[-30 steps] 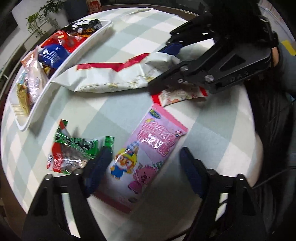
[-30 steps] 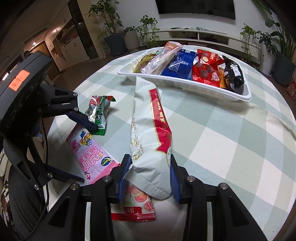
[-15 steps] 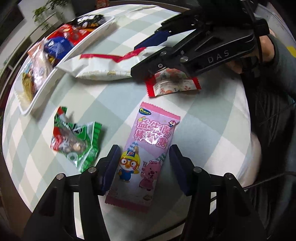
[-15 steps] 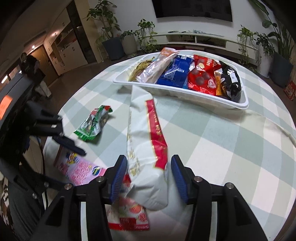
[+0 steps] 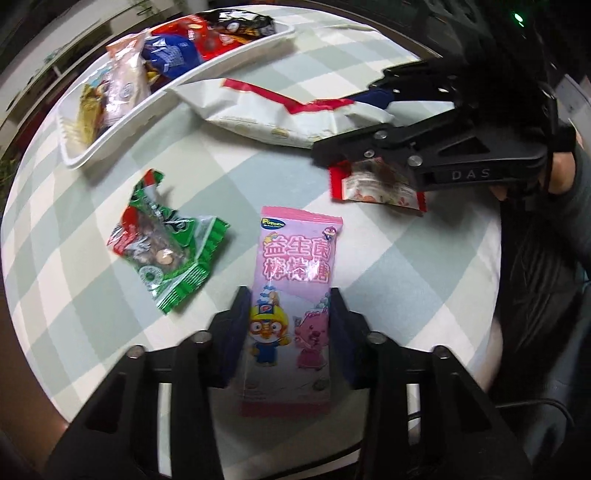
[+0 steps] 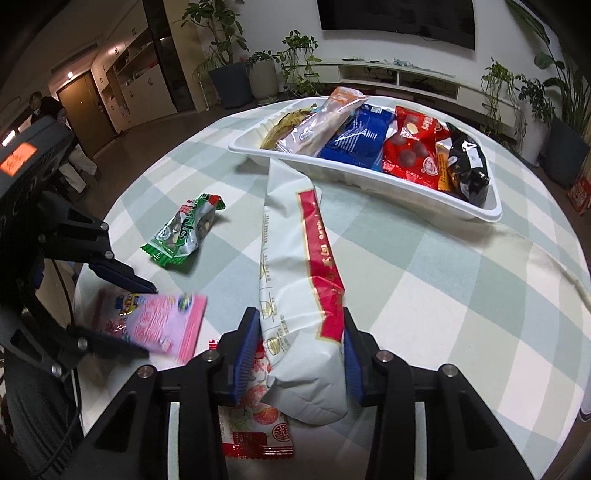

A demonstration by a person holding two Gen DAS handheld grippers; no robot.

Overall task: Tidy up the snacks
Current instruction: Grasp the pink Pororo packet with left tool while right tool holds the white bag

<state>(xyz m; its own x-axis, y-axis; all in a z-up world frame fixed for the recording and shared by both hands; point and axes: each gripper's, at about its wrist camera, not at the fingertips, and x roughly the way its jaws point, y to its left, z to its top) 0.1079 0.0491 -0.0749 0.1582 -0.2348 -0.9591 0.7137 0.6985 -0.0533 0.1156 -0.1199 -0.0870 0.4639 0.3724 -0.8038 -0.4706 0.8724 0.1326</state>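
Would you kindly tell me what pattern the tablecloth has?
The tablecloth is checked in pale green and white, clearest in the right wrist view.

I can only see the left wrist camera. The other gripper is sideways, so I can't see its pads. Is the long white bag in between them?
Observer: Yes. The right gripper has the white bag between its blue pads, and its jaws are closing on it.
Operator: What's the little red packet doing there?
Observer: The red packet lies partly under the bag's near end.
Operator: What's behind the tray?
Observer: Past the tray there are potted plants and a dark screen on the wall.
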